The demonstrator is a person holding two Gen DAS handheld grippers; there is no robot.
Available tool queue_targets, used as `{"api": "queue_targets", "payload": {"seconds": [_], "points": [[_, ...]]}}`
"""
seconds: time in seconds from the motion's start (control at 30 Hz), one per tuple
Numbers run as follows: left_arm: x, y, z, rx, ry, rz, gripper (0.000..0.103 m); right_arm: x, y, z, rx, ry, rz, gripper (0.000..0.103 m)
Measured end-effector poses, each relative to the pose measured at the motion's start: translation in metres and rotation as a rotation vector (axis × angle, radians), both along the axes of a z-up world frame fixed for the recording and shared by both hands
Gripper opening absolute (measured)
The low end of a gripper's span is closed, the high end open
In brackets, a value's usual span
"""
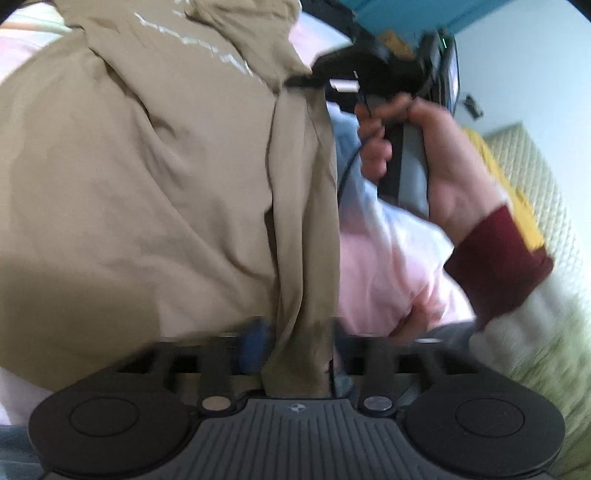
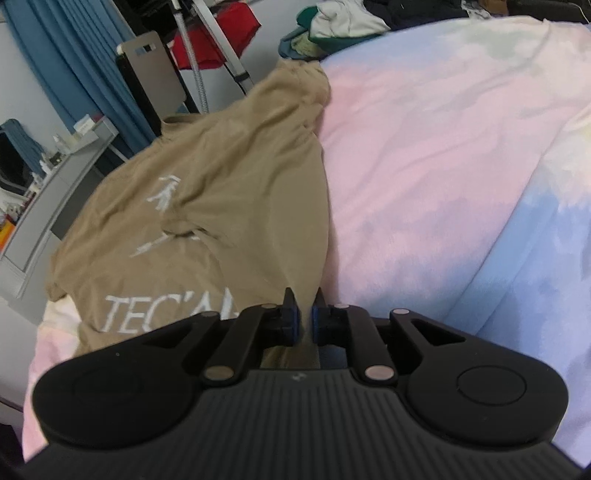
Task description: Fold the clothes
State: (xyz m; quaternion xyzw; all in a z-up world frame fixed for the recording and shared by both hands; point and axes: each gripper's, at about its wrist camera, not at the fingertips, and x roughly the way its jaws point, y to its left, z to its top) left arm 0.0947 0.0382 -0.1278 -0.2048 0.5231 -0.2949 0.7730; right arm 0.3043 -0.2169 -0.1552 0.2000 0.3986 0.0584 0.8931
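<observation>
A tan T-shirt (image 1: pixel 155 177) with white lettering fills the left wrist view, lifted and stretched between both grippers. A thick fold of it runs down between the fingers of my left gripper (image 1: pixel 297 354), which is closed on the cloth; the cloth hides most of the fingers, and the view is blurred. My right gripper (image 1: pixel 304 80) pinches the same fold higher up, held by a hand (image 1: pixel 436 162) in a maroon cuff. In the right wrist view my right gripper (image 2: pixel 305 321) is shut on the edge of the T-shirt (image 2: pixel 207 192), whose far part lies on the bed.
A pastel pink and blue bedcover (image 2: pixel 443 155) spreads under and right of the shirt. A pile of other clothes (image 2: pixel 343 26) sits at the far end. A grey desk (image 2: pixel 55 177), a chair back (image 2: pixel 155 74) and a blue curtain (image 2: pixel 62 55) stand left of the bed.
</observation>
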Motion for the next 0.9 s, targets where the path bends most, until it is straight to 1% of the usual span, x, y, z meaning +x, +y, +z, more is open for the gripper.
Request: {"api": "queue_targets", "payload": {"seconds": [0.03,0.07,0.1,0.13,0.23,0.27,0.33,0.4,0.43,0.53,0.6,0.77,0.83,0.9], "points": [[0.001,0.004,0.003,-0.011,-0.005,0.011,0.08,-0.003,0.0,0.003,-0.005,-0.008,0.0,0.022],[0.002,0.007,0.006,-0.022,-0.009,0.021,0.082,-0.006,-0.001,0.006,-0.007,-0.016,-0.004,0.027],[0.004,0.015,0.011,-0.036,-0.019,0.043,0.082,-0.011,-0.002,0.009,-0.003,-0.028,-0.013,0.037],[0.007,0.025,0.018,-0.053,-0.032,0.072,0.082,-0.015,-0.004,0.013,0.0,-0.041,-0.023,0.045],[0.018,0.057,0.038,-0.098,-0.076,0.168,0.084,-0.028,-0.01,0.024,0.019,-0.071,-0.069,0.05],[0.026,0.07,0.044,-0.102,-0.094,0.223,0.085,-0.031,-0.013,0.027,0.035,-0.08,-0.08,0.051],[0.049,0.097,0.05,-0.098,-0.101,0.409,0.086,-0.038,-0.018,0.031,0.065,-0.094,-0.1,0.051],[0.074,0.124,0.055,-0.091,-0.101,0.612,0.089,-0.041,-0.02,0.032,0.086,-0.097,-0.108,0.052],[0.087,0.133,0.052,-0.088,-0.099,0.672,0.089,-0.041,-0.02,0.032,0.094,-0.097,-0.109,0.052],[0.132,0.154,0.032,-0.082,-0.089,0.751,0.088,-0.035,-0.019,0.029,0.105,-0.086,-0.106,0.052],[0.161,0.167,0.018,-0.078,-0.082,0.803,0.083,-0.034,-0.02,0.025,0.135,-0.077,-0.105,0.052],[0.232,0.201,-0.015,-0.069,-0.073,0.936,0.082,-0.029,-0.025,0.017,0.176,-0.066,-0.119,0.052],[0.248,0.215,-0.017,-0.065,-0.136,0.991,0.083,-0.026,-0.027,0.013,0.197,-0.057,-0.126,0.052],[0.263,0.23,-0.013,-0.034,-0.206,1.016,0.085,-0.024,-0.029,0.007,0.216,-0.047,-0.13,0.052]]}}
